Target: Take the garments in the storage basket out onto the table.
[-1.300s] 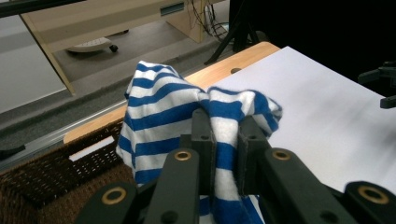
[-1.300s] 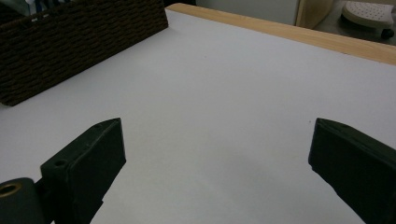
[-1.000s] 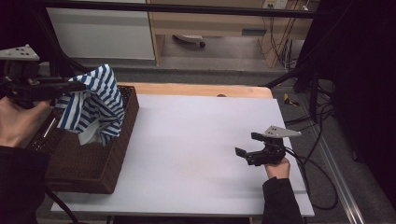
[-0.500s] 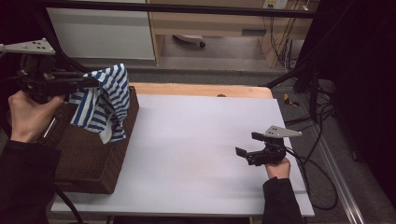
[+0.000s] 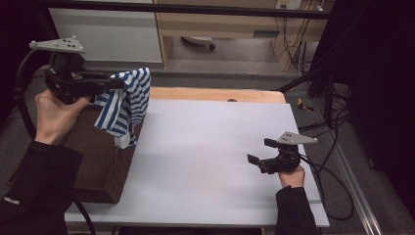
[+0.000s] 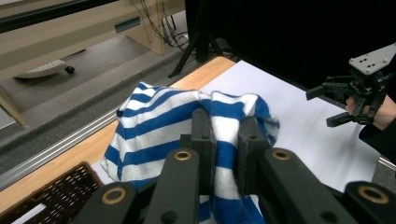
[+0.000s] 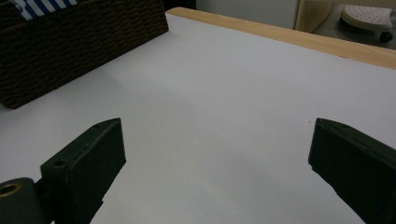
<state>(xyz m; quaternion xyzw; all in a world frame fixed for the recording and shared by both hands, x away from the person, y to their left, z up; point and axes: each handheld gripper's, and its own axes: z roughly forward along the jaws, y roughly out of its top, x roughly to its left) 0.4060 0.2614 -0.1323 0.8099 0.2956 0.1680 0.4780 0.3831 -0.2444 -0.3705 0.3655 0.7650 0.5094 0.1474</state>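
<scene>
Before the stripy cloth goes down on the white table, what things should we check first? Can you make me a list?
1. Left gripper has a firm pinch on the stripy cloth: ok, jaws closed on a fold.
2. Cloth lifted out of the brown basket: cannot tell, its lowest corner hangs close to the basket rim.
3. White table has a bare landing spot: ok.
4. Right gripper ready to help: ok, jaws wide open and holding nothing.
5. Right gripper out of the cloth's way: ok, it is far across the table.
</scene>
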